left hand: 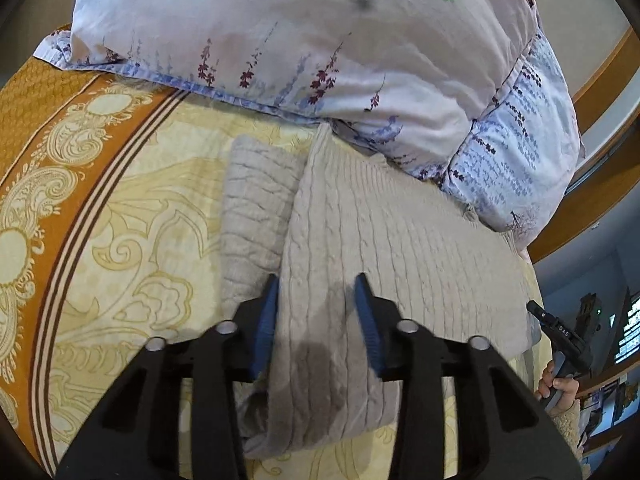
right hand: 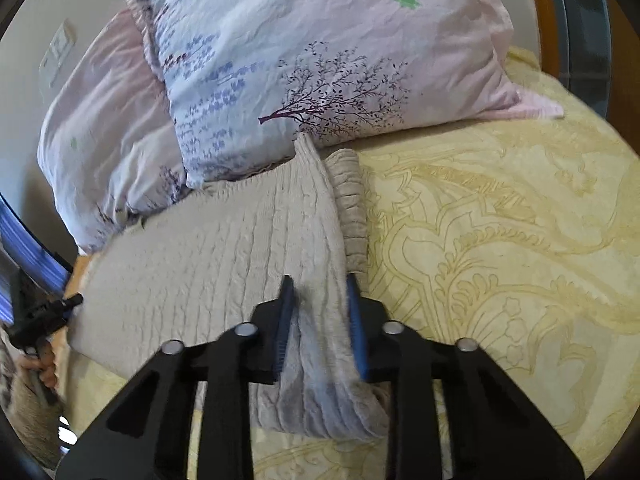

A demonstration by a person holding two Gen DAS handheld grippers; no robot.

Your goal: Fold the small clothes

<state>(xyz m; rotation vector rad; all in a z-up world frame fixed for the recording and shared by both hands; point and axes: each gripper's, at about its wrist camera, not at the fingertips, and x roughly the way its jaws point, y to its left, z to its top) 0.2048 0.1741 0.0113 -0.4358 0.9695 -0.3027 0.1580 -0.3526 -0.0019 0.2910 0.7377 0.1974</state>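
Note:
A beige cable-knit sweater [left hand: 400,240] lies folded on the bed, its far end under the pillows. One ribbed fold [left hand: 256,200] lies along its left side. My left gripper [left hand: 318,292] hovers over that near left edge, jaws apart with knit between them and no pinch showing. In the right wrist view the sweater [right hand: 224,240] spreads to the left. My right gripper [right hand: 318,300] is shut on its bunched right edge, beside a ribbed strip [right hand: 352,200]. Each view catches the other gripper at the sweater's far side: right gripper [left hand: 554,322], left gripper [right hand: 68,304], both held by a hand.
Two flowered pink-and-blue pillows [left hand: 320,40] [right hand: 320,60] rest against the sweater's far end. The bedspread [right hand: 500,240] is pale yellow with scroll patterns and an orange border [left hand: 52,152] on the left. A wooden bed frame [left hand: 608,92] curves along the right.

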